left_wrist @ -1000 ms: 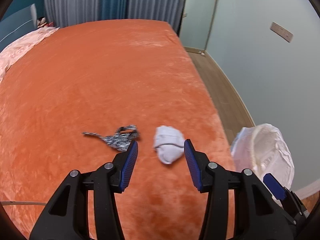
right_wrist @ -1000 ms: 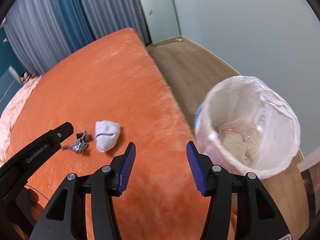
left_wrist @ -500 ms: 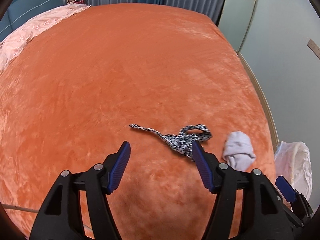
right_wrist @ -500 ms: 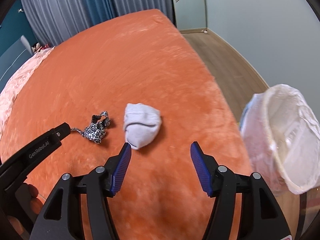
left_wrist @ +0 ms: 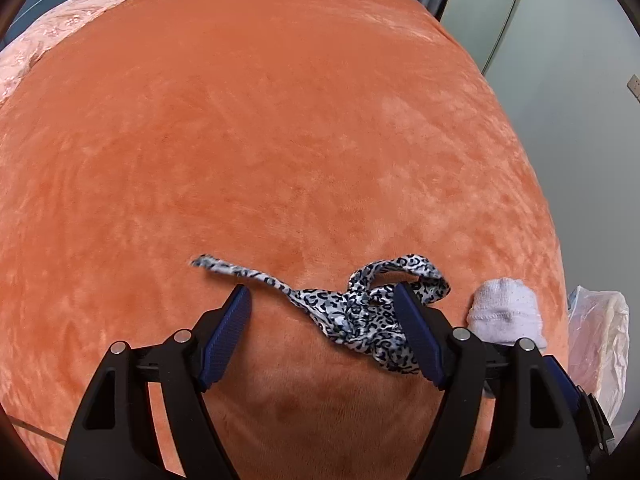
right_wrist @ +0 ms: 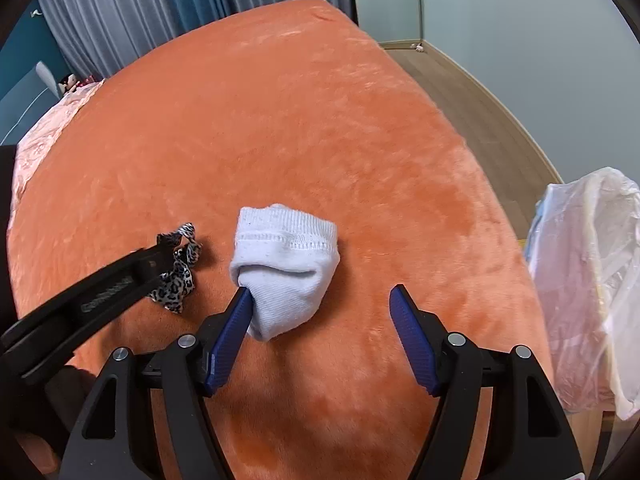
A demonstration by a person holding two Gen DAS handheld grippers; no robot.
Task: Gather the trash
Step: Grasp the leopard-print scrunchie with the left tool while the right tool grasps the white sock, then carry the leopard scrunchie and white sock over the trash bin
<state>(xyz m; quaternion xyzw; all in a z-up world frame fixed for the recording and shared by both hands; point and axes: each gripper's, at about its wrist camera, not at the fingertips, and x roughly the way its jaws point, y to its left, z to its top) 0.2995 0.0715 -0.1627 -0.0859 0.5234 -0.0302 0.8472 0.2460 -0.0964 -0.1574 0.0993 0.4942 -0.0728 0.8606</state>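
Both grippers moved closer | left gripper over leopard scarf | sock beside

an orange plush bed carries a leopard-print fabric strip beside a balled white sock.

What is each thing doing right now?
Left tool: open, over the leopard cloth.
Right tool: open, one finger touching the sock.
Leopard cloth: crumpled on the orange blanket.
White sock: balled up, lying on the blanket.
Bin bag: open beside the bed.
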